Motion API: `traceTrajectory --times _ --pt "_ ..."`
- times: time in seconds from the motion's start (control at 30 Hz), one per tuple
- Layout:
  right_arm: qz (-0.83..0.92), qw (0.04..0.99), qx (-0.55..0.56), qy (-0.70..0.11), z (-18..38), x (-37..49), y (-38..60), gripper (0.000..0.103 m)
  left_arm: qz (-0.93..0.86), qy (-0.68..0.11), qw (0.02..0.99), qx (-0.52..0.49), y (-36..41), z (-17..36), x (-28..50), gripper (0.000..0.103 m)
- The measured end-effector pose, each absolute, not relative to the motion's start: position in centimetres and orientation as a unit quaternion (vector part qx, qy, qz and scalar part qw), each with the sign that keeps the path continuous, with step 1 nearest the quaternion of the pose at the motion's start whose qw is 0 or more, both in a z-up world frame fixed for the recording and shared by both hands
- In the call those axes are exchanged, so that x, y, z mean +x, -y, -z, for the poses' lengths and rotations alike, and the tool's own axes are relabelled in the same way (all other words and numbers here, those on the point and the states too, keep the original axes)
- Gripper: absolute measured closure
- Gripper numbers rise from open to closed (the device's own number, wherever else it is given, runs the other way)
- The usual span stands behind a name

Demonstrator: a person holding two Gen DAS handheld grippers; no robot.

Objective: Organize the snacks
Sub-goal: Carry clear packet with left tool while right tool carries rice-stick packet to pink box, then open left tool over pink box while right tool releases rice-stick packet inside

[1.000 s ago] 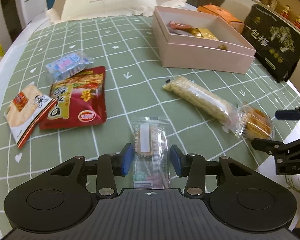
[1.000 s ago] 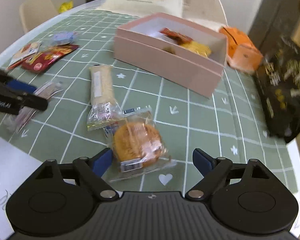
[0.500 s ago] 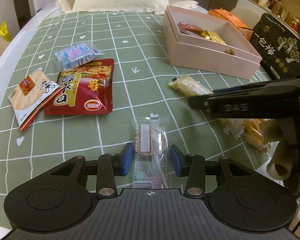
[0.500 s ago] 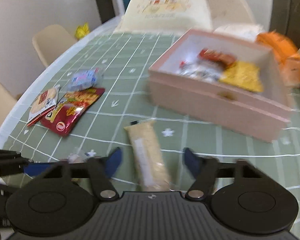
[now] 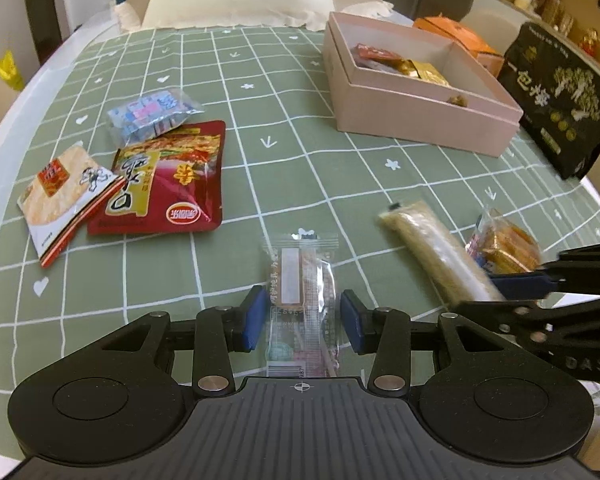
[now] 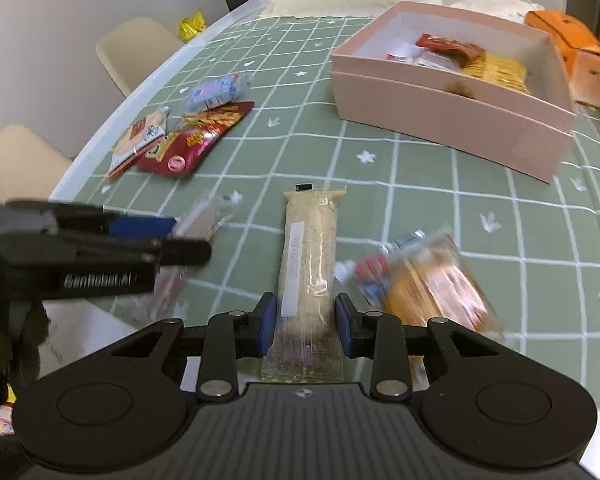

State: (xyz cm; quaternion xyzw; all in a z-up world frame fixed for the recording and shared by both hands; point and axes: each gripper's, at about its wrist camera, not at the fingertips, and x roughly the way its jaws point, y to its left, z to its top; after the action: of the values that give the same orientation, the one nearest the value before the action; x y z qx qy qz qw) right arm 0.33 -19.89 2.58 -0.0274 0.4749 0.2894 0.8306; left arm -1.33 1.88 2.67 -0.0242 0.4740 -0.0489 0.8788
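My left gripper (image 5: 303, 319) straddles a clear-wrapped biscuit packet (image 5: 302, 284) lying on the green tablecloth; its blue pads stand just off the wrapper's sides. My right gripper (image 6: 305, 324) has its pads against both sides of a long rice-bar packet (image 6: 309, 252), which also shows in the left wrist view (image 5: 432, 252). A round cracker packet (image 6: 428, 280) lies just right of it. The open pink box (image 5: 416, 108) with several snacks inside stands at the far right.
A red pouch (image 5: 168, 180), a white-and-red rice cracker packet (image 5: 60, 196) and a blue candy bag (image 5: 152, 114) lie at the left. A black bag (image 5: 560, 96) and an orange box (image 5: 456, 36) stand beyond the pink box. The table edge is near me.
My right gripper swung from the round cracker packet over to the rice bar and narrowed around it. My left gripper stayed around the clear packet.
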Motion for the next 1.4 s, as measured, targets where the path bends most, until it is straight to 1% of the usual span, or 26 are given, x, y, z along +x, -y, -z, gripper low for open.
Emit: traceTrajectory --times 0.17,0.33,0.4,0.43,0.5,0.57,0.63,0.7,0.83,0.93,1.03,1.13,1.2,1.27,1.3,1.33,1.4 --pt "-0.273 0.839 -0.028 -0.470 -2.8 0.6 20.2 0.069 0.048 -0.480 0.876 -0.018 -1.6 -2.7 -0.8 0.056" --pt "-0.264 0.850 -0.050 -0.453 -2.5 2.5 17.7 0.068 0.050 -0.488 0.871 -0.032 -2.0 -2.7 -0.6 0.056" --pt "-0.266 0.847 -0.085 -0.452 -2.7 2.4 16.6 0.074 0.047 -0.496 0.866 -0.027 -1.7 -2.9 -0.2 0.057" --pt "-0.268 0.847 -0.092 -0.450 -2.9 2.3 16.5 0.074 0.046 -0.501 0.864 -0.025 -1.6 -2.9 0.1 0.057" --pt "-0.271 0.848 -0.083 -0.447 -3.6 2.0 17.0 0.074 0.046 -0.501 0.864 -0.017 -1.3 -2.9 0.6 0.057" --pt "-0.276 0.847 -0.050 -0.451 -4.7 1.8 18.3 0.074 0.044 -0.490 0.871 -0.020 -1.2 -2.8 0.8 0.062" --pt "-0.280 0.849 -0.021 -0.448 -6.2 1.5 19.8 0.074 0.060 -0.472 0.878 -0.058 -1.5 -3.3 0.1 0.062" --pt "-0.278 0.860 -0.009 -0.428 -8.2 0.9 21.5 0.074 0.079 -0.425 0.899 -0.073 -1.3 -5.6 -1.0 0.063" --pt "-0.265 0.888 0.002 -0.377 -12.4 0.2 24.7 0.074 0.116 -0.314 0.939 -0.079 -0.7 -13.6 0.2 0.062" --pt "-0.254 0.901 0.013 -0.350 -14.5 0.5 26.1 0.074 0.136 -0.259 0.954 -0.067 0.4 -19.0 3.9 0.062" --pt "-0.239 0.911 0.019 -0.335 -15.3 1.0 26.7 0.074 0.141 -0.233 0.961 -0.053 2.2 -21.5 9.0 0.062" --pt "-0.228 0.912 0.030 -0.341 -15.1 1.8 27.0 0.074 0.153 -0.238 0.956 -0.073 3.5 -20.8 13.6 0.061" --pt "-0.220 0.910 0.034 -0.349 -14.6 2.0 27.3 0.074 0.170 -0.268 0.943 -0.103 4.1 -18.8 16.2 0.057" --pt "-0.209 0.911 0.035 -0.355 -14.2 2.2 27.7 0.074 0.177 -0.315 0.925 -0.116 5.2 -15.6 18.8 0.058" --pt "-0.202 0.910 0.035 -0.360 -13.9 2.4 27.8 0.074 0.174 -0.323 0.924 -0.108 5.4 -14.3 19.6 0.061" --pt "-0.196 0.909 0.035 -0.366 -13.5 2.6 28.1 0.074 0.169 -0.322 0.926 -0.100 5.6 -13.4 19.7 0.060" --pt "-0.182 0.907 0.036 -0.378 -12.8 3.3 28.6 0.074 0.163 -0.308 0.929 -0.121 4.7 -12.9 19.1 0.060"
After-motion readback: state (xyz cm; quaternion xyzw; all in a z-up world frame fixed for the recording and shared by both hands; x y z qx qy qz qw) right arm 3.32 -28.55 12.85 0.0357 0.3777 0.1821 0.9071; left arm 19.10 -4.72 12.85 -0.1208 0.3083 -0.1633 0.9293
